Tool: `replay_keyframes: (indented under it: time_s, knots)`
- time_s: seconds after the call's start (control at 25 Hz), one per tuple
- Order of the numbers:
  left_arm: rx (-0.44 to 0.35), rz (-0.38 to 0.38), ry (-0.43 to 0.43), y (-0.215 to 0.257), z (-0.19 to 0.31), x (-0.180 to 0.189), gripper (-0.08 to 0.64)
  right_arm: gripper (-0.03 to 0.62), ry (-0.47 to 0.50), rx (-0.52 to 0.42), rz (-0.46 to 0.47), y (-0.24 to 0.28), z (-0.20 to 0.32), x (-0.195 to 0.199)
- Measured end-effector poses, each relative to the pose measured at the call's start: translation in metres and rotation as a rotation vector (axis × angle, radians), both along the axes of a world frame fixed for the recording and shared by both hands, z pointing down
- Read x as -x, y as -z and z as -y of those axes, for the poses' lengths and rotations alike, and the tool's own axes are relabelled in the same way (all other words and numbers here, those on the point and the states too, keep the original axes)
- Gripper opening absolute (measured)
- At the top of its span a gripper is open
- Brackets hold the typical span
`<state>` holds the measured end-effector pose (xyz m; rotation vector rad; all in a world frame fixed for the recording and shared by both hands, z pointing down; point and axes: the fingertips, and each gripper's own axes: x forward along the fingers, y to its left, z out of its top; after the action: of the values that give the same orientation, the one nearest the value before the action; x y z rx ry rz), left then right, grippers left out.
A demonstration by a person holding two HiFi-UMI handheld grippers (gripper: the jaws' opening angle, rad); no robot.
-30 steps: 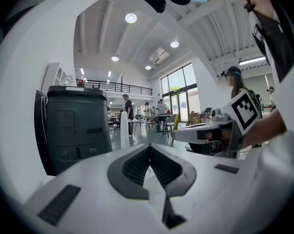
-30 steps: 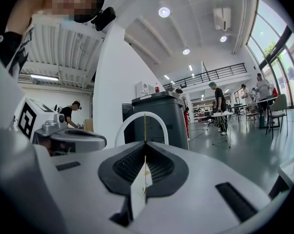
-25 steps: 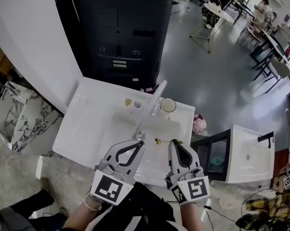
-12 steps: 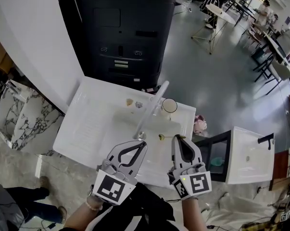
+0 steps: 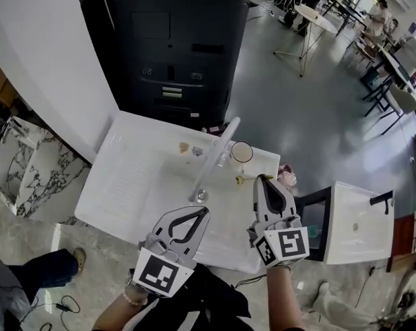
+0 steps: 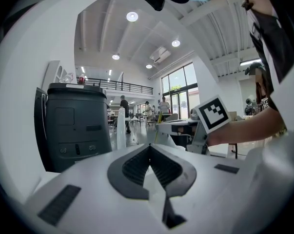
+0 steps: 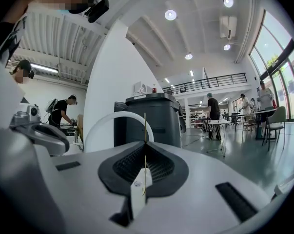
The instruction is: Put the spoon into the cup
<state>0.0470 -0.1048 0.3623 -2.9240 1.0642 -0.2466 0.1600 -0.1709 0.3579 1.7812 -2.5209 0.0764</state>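
1. Gold-coloured and thin-handled, the metal spoon [image 5: 241,179] is held by the right gripper [image 5: 263,180]. The right gripper view shows the jaws pressed together on the handle, which stands edge-on as a fine gold line between them.
2. The pick-up therefore looks done, and the carry seems partway. In the head view the spoon's bowl end pokes out to the left of the jaw tips. It is near the small round cup with a dark rim [image 5: 242,152] but short of it, and not over its mouth. How high it sits above the white worktop [image 5: 135,178] I cannot tell.
3. By my judgement, what is left is to bring the spoon over the rim, lower it into the cup and let go.
4. The left gripper [image 5: 206,210] hangs nearer the person, well apart from the cup. Its own view shows the jaws closed tip to tip with nothing between them.
5. The cup stands upright near the worktop's far right side, just beside a long slanted white rod [image 5: 218,154]. Its inside looks pale and nothing shows in it, though it is small in view.
6. A small yellowish bit [image 5: 184,145] and a small greyish bit [image 5: 197,150] lie loose on the worktop left of the rod, in no container.
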Motion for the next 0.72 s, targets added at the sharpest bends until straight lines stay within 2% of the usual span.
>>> replay_keyframes:
  time_s: [0.72]
  knots:
    - [0.004, 0.010, 0.027, -0.001, 0.004, -0.006, -0.003, 0.008, -0.046, -0.015, -0.073, -0.013, 0.075, -0.040]
